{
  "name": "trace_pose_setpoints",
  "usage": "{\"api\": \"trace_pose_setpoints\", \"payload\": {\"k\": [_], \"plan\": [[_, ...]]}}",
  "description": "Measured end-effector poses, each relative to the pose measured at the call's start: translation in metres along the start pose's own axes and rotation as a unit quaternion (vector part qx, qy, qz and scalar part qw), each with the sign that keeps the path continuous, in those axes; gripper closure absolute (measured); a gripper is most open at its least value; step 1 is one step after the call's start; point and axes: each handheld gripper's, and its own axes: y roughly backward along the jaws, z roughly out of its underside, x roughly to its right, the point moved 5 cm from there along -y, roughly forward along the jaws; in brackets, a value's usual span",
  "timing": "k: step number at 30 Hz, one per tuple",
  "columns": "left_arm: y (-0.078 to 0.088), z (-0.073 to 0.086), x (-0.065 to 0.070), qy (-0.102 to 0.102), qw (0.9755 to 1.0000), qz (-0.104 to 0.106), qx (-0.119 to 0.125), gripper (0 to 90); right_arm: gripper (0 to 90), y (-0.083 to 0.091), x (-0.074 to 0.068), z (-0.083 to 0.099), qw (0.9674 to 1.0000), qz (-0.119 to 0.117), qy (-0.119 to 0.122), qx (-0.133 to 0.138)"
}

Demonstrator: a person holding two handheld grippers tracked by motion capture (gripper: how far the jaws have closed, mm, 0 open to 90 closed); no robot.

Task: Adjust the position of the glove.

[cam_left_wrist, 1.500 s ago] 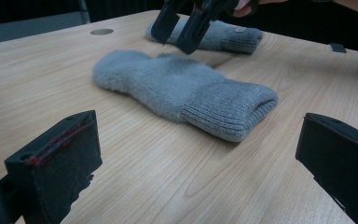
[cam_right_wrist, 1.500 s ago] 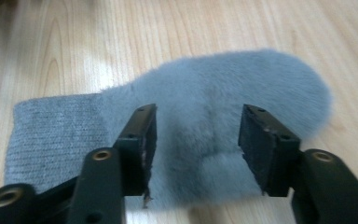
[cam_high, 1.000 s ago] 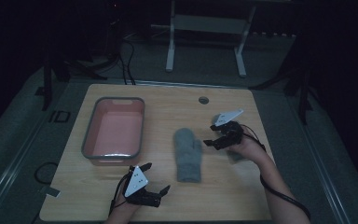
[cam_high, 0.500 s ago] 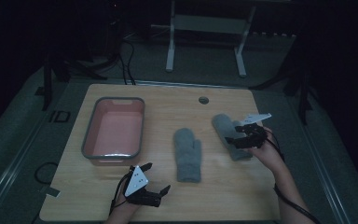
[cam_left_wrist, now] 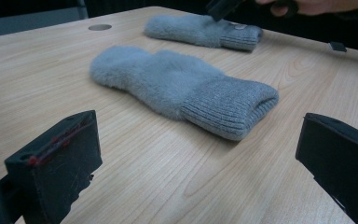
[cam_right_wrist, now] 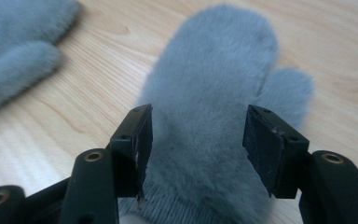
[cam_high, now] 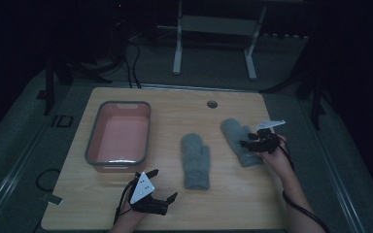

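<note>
Right-hand mitten (cam_high: 239,140), flat on the table (cam_high: 291,204), cuff toward the person: right tool (cam_high: 250,144) over its cuff end, jaws just closing astride it, not yet pressing; left tool (cam_high: 160,193) open, far off.

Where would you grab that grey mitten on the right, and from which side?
Probably at the ribbed cuff end of the right mitten, coming down from above on the person's side. It lies flat, cuff nearest the right hand-held gripper, whose jaws, just closing, already straddle its narrow width without pressing yet.
</note>
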Motion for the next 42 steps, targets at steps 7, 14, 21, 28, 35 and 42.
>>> {"api": "trace_pose_setpoints", "payload": {"k": [7, 14, 21, 28, 35, 42], "plan": [[0.000, 0.000, 0.000, 0.000, 1.0000, 0.000, -0.001, 0.3, 54.8, -0.021, -0.004, 0.012, 0.9999, 0.005, -0.004, -0.013], [0.000, 0.000, 0.000, -0.001, 1.0000, -0.001, 0.000, 0.3, 77.7, -0.019, -0.014, 0.015, 0.9956, 0.046, -0.081, 0.015], [0.002, -0.002, 0.000, -0.001, 1.0000, -0.001, 0.003, 0.3, 81.4, -0.005, -0.029, 0.010, 0.9859, 0.109, -0.120, 0.041], [0.002, -0.003, 0.001, -0.005, 1.0000, -0.001, 0.005, 0.2, 81.6, 0.025, -0.050, 0.008, 0.9760, 0.145, -0.148, 0.065], [0.000, -0.004, 0.002, -0.006, 1.0000, 0.003, 0.007, 0.3, 81.6, 0.046, -0.072, 0.014, 0.9661, 0.162, -0.182, 0.083], [0.000, -0.006, 0.003, -0.008, 0.9999, 0.007, 0.008, 0.2, 81.6, 0.051, -0.091, 0.026, 0.9641, 0.174, -0.185, 0.078]]}}
